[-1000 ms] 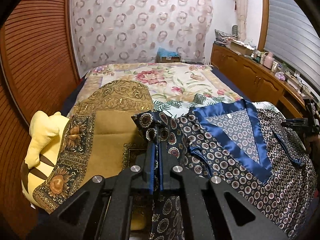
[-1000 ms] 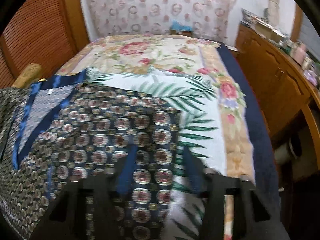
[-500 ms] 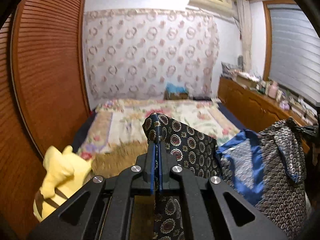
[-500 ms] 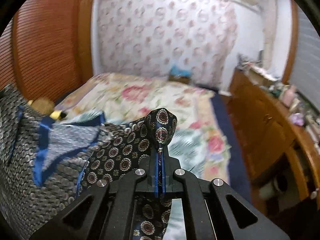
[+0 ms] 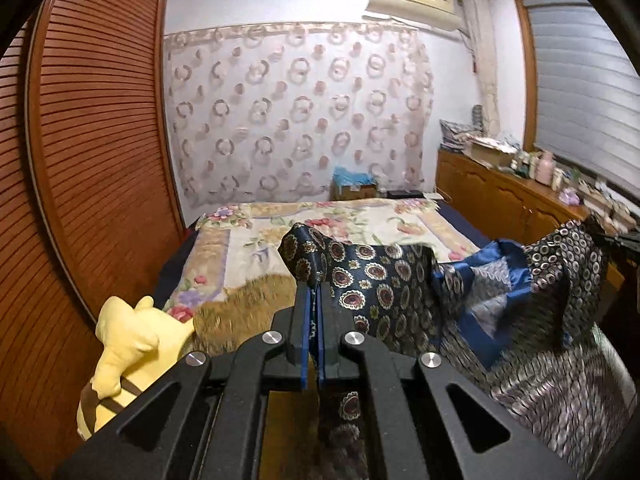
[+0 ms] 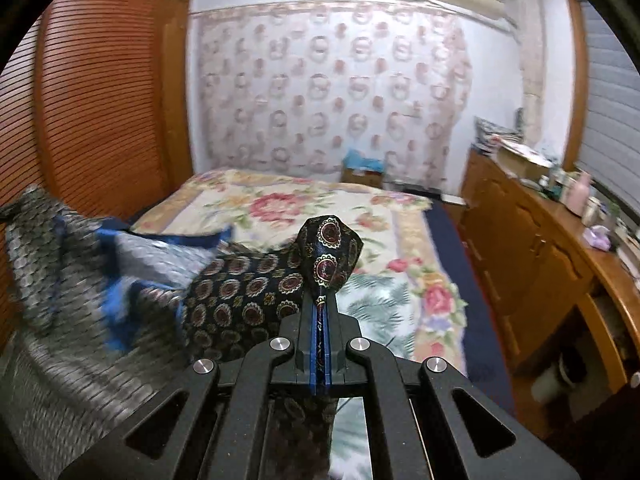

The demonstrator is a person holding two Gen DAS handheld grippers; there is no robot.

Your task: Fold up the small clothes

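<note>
Bed (image 5: 352, 220); plush (image 5: 128, 344) left-view only.

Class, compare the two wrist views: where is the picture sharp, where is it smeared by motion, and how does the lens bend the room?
Left wrist view: the left gripper and the patterned garment it pinches are crisp; the garment's lower right is smeared; the louvred door bows. Right wrist view: the right gripper and pinched corner are sharp, the garment's left part streaks heavily, and black corners frame the fisheye circle.
</note>
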